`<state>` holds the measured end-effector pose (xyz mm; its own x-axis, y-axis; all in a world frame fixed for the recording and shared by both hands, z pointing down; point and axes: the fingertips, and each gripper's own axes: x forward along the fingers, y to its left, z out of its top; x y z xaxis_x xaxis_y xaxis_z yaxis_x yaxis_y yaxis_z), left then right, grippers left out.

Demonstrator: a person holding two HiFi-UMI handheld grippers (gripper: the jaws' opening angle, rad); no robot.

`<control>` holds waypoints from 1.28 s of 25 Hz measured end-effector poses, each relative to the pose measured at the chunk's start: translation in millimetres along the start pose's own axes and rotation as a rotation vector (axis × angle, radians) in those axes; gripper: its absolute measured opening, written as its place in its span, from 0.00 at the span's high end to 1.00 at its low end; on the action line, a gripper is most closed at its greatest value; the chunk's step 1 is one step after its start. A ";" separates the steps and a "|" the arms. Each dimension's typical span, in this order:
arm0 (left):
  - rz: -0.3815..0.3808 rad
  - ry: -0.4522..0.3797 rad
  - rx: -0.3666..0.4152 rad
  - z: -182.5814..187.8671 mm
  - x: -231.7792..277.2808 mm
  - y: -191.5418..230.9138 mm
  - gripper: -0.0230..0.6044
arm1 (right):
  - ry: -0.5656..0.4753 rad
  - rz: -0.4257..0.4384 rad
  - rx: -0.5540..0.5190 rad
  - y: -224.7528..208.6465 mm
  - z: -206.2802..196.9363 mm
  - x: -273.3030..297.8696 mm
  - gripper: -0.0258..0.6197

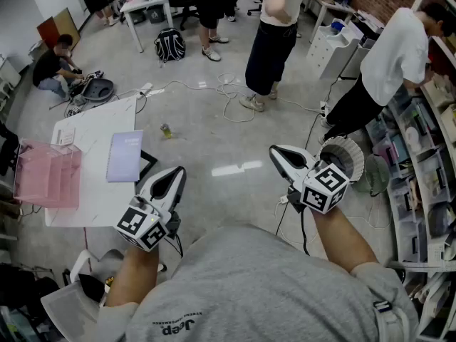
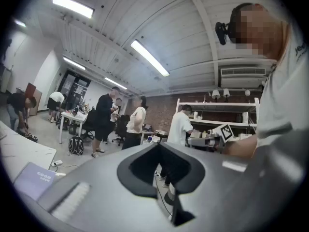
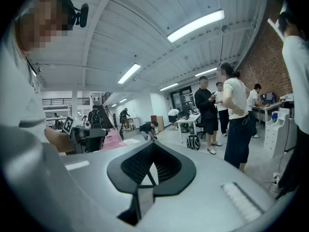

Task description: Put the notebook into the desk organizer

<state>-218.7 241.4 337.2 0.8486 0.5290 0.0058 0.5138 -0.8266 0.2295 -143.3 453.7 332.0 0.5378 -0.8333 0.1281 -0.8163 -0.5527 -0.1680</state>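
- Left gripper [image 1: 177, 171] clenched, empty; right gripper [image 1: 275, 152] likewise (both off the table).
- Notebook [image 1: 125, 155] lies flat on white table [image 1: 85, 130], near pink desk organizer [image 1: 48, 175], not touching.

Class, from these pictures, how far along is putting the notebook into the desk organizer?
Done: nothing. The notebook lies flat on the white table beside the pink desk organizer, not in it. In hand: nothing; the left gripper and right gripper are shut and empty. Left: grasp, lift, insert.
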 end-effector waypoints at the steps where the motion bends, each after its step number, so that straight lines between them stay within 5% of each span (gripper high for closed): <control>1: 0.002 0.002 0.001 0.6 -0.2 0.1 0.87 | -0.001 0.000 0.000 0.0 0.2 0.5 0.96; 22: 0.013 0.000 0.013 1.8 10.6 -2.8 0.87 | -0.035 0.012 -0.031 -8.4 12.3 -1.0 0.96; 32: 0.078 -0.016 0.025 6.4 33.7 -31.2 0.87 | -0.042 0.071 -0.054 -36.3 25.6 -23.4 0.96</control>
<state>-205.4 283.8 324.0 0.8879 0.4599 0.0068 0.4489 -0.8697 0.2051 -120.9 492.9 310.1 0.4853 -0.8710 0.0763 -0.8624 -0.4912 -0.1225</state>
